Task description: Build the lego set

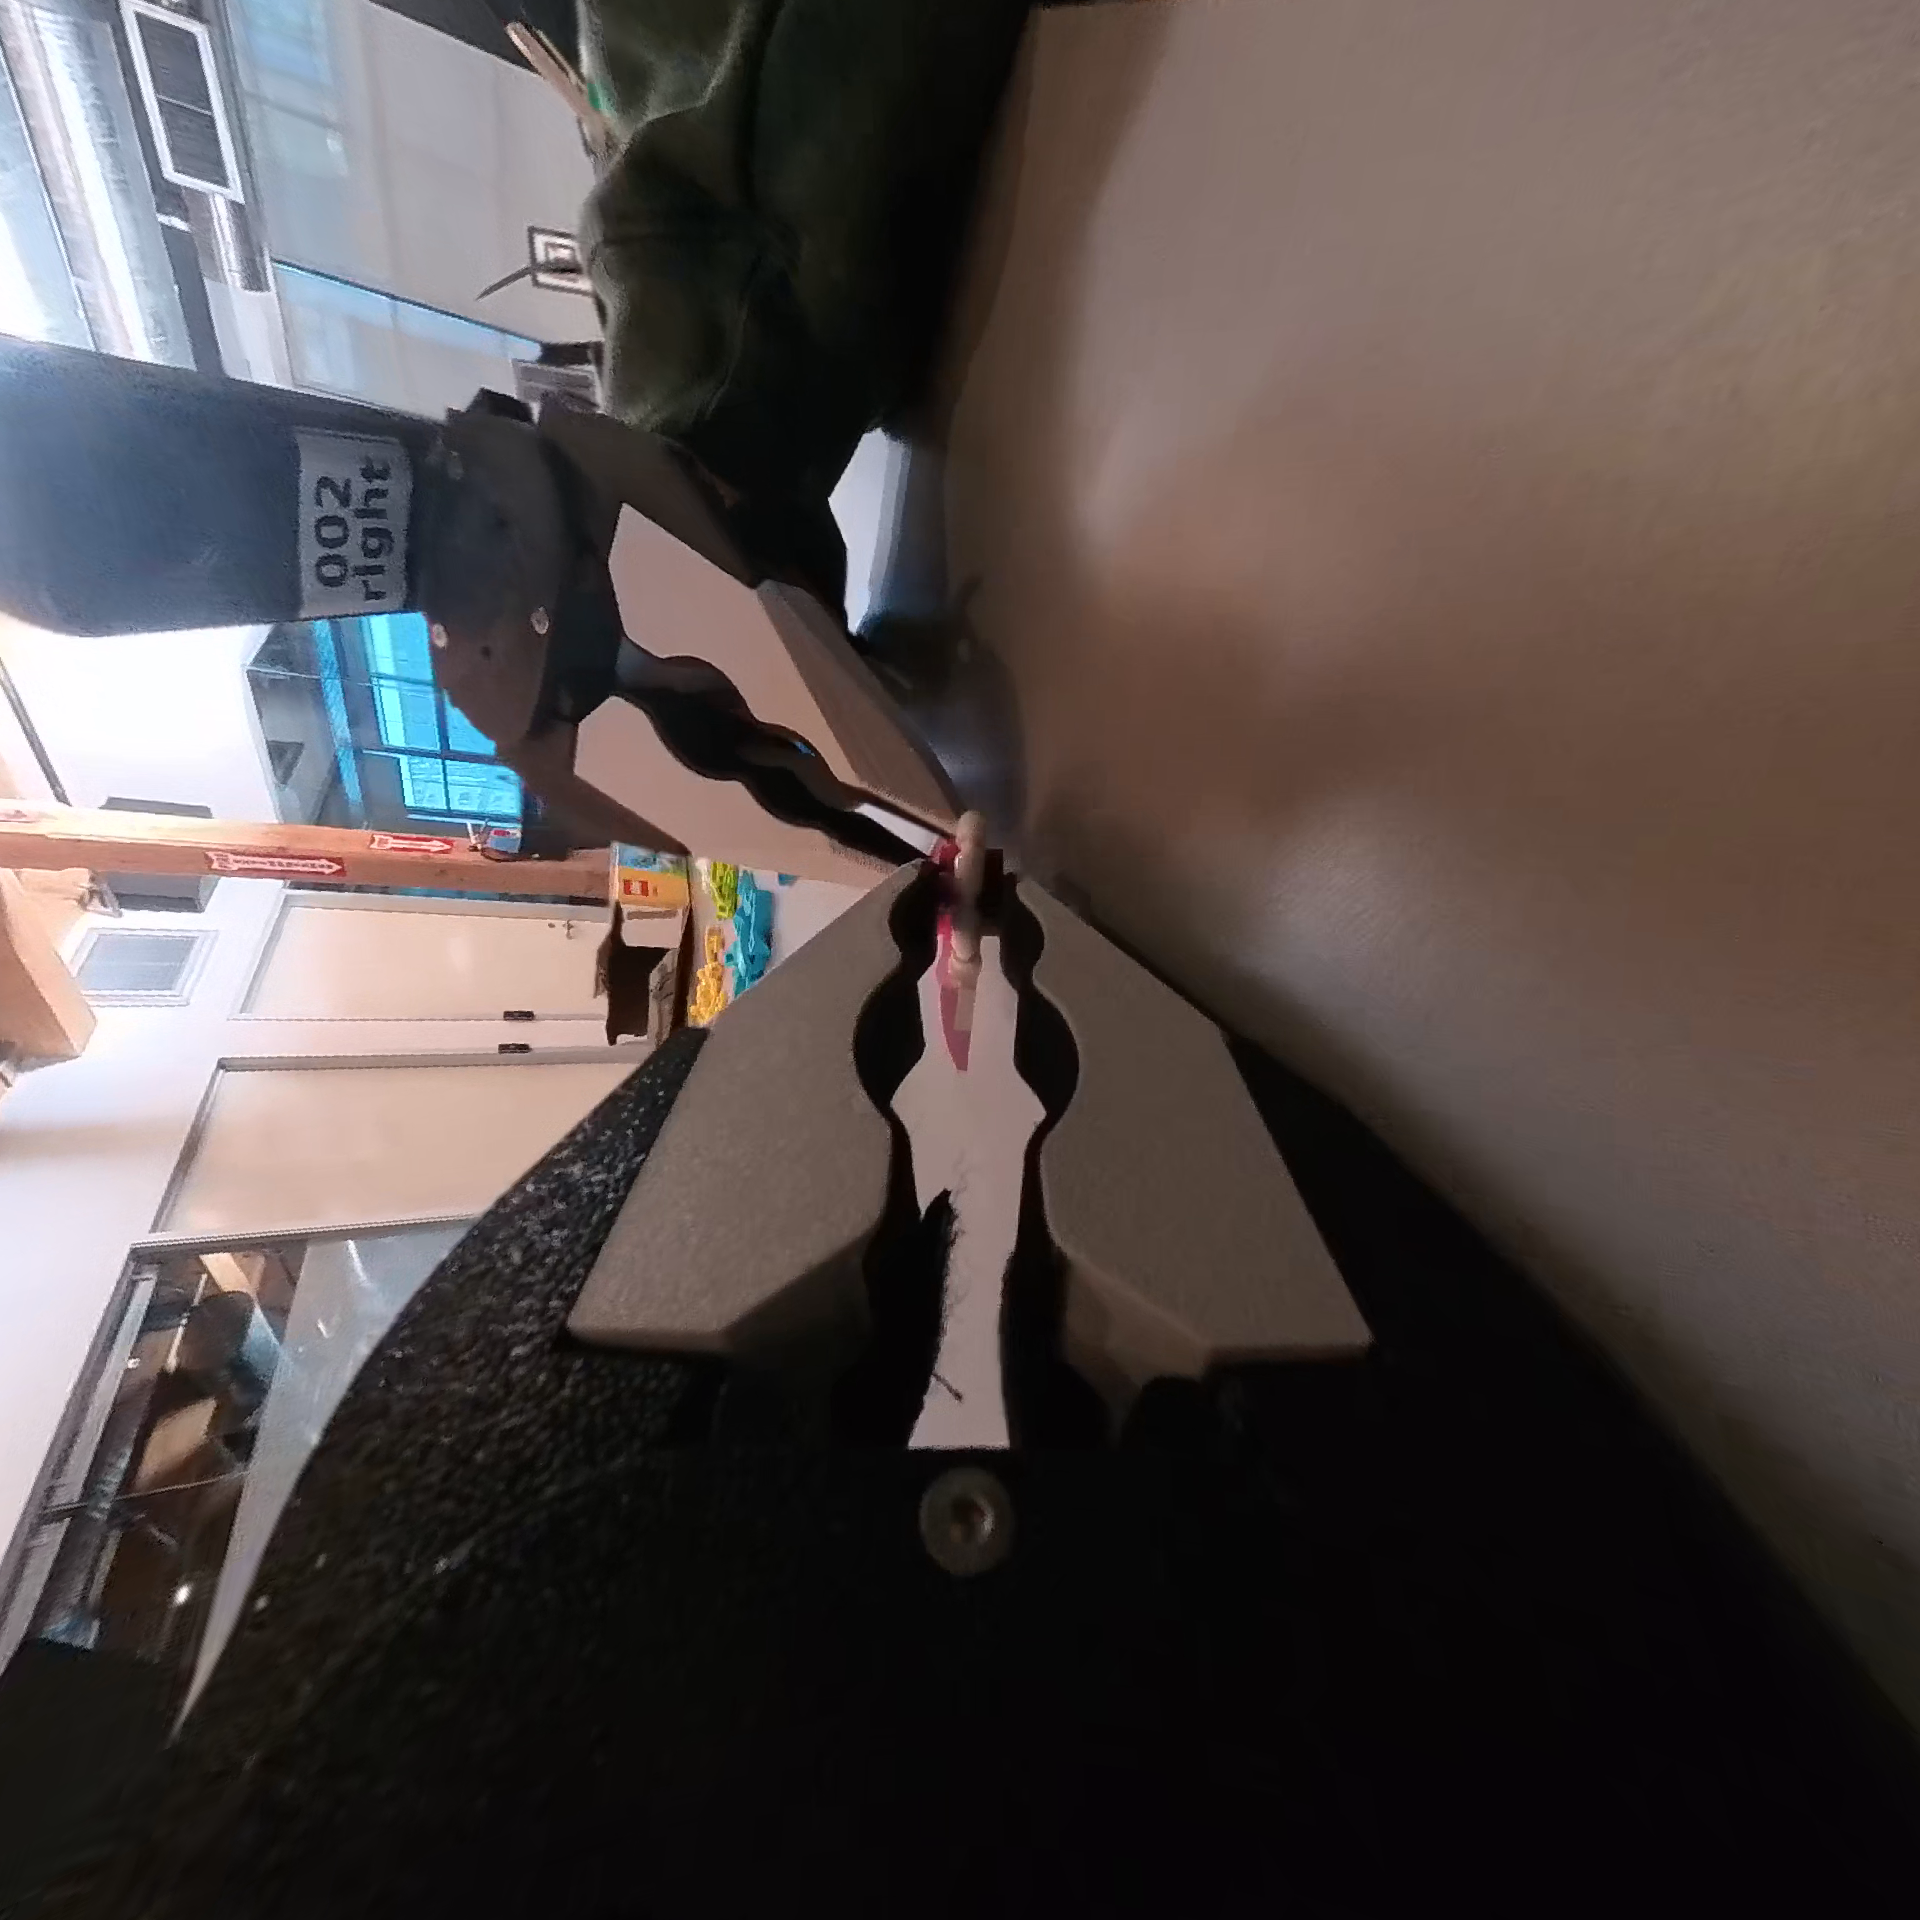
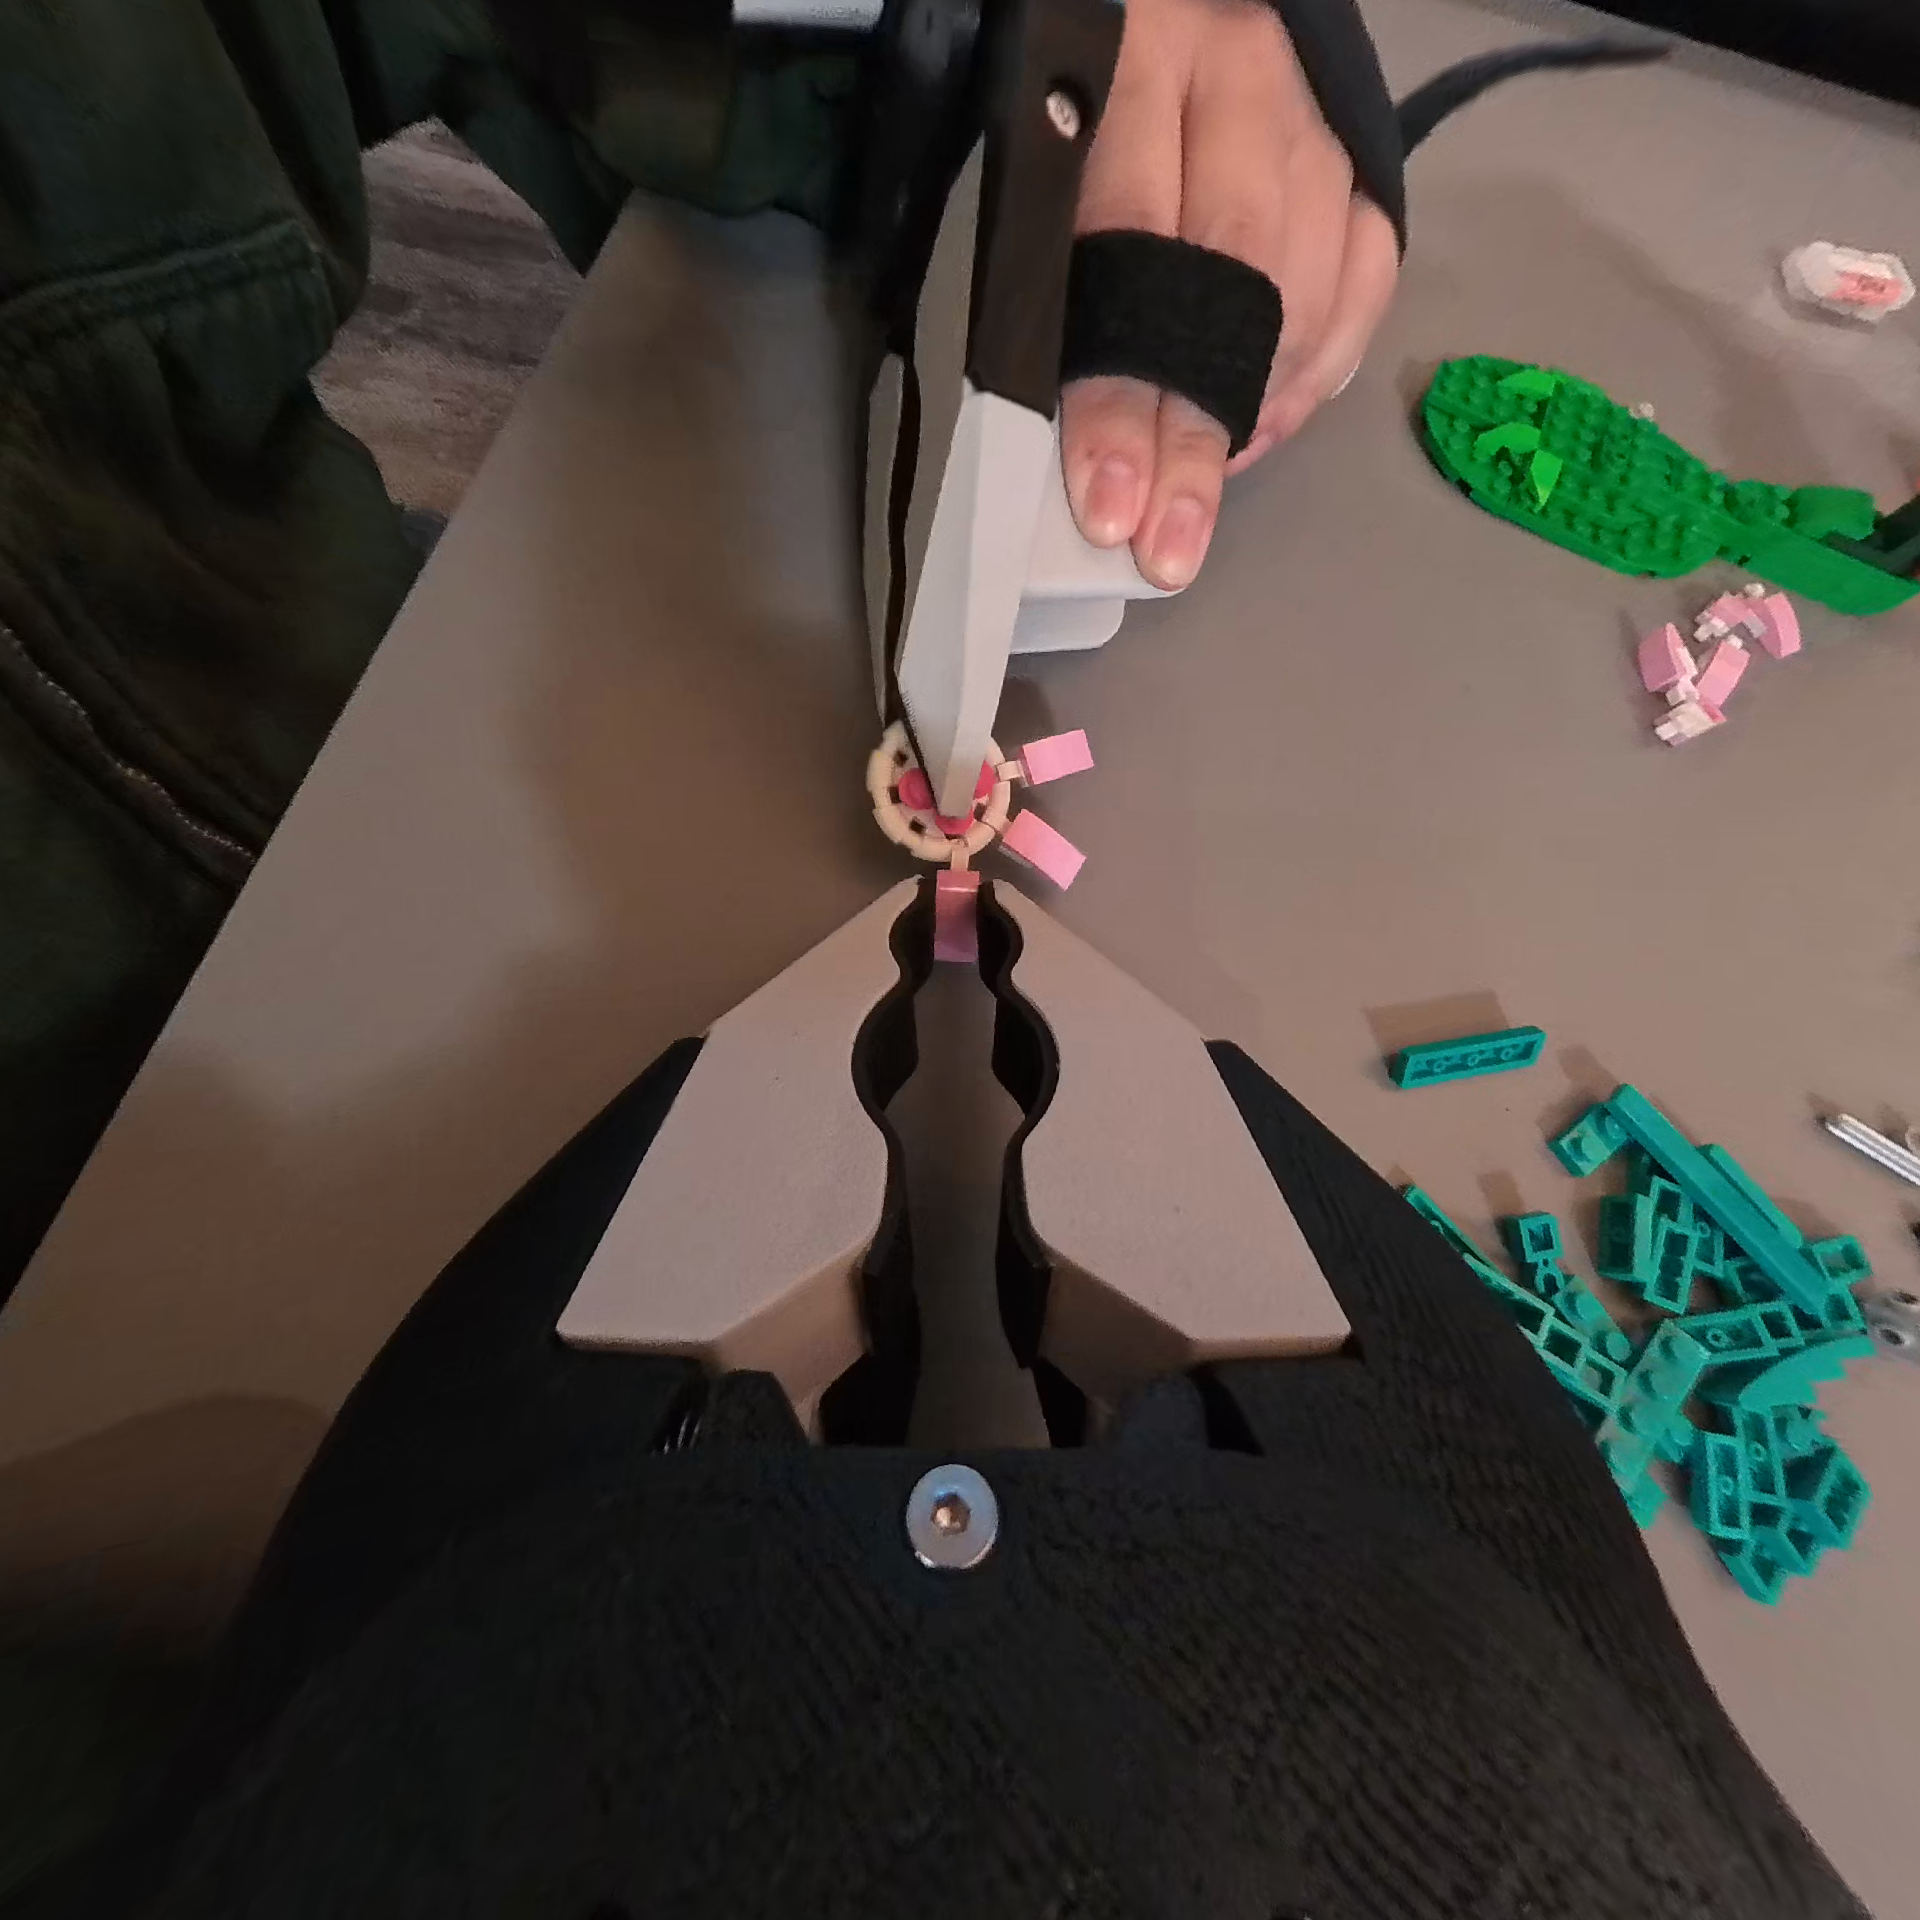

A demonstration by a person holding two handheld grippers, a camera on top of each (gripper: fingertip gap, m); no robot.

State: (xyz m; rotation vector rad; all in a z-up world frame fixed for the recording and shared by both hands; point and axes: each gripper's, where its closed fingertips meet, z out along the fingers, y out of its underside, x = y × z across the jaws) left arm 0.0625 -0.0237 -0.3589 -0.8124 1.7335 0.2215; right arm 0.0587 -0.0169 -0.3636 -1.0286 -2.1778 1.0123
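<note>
We pin the tan ring hub [image 2: 938,798] on the grey table [image 2: 1299,883] with the left gripper [image 2: 951,805], fingers clamped on its centre; the right gripper [image 2: 956,914] clamps a pink petal [image 2: 956,914] at the rim. Light, rigid, easily dislodged: grip flat sides.

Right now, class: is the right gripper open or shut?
Shut. In the right wrist view the right gripper has its jaws closed on a pink petal piece beside the tan ring.

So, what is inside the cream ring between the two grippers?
Inside the cream ring sits a dark pink centre piece. The left gripper is shut on it and covers its middle, so how it joins the ring cannot be seen. The right gripper holds a pink petal.
</note>
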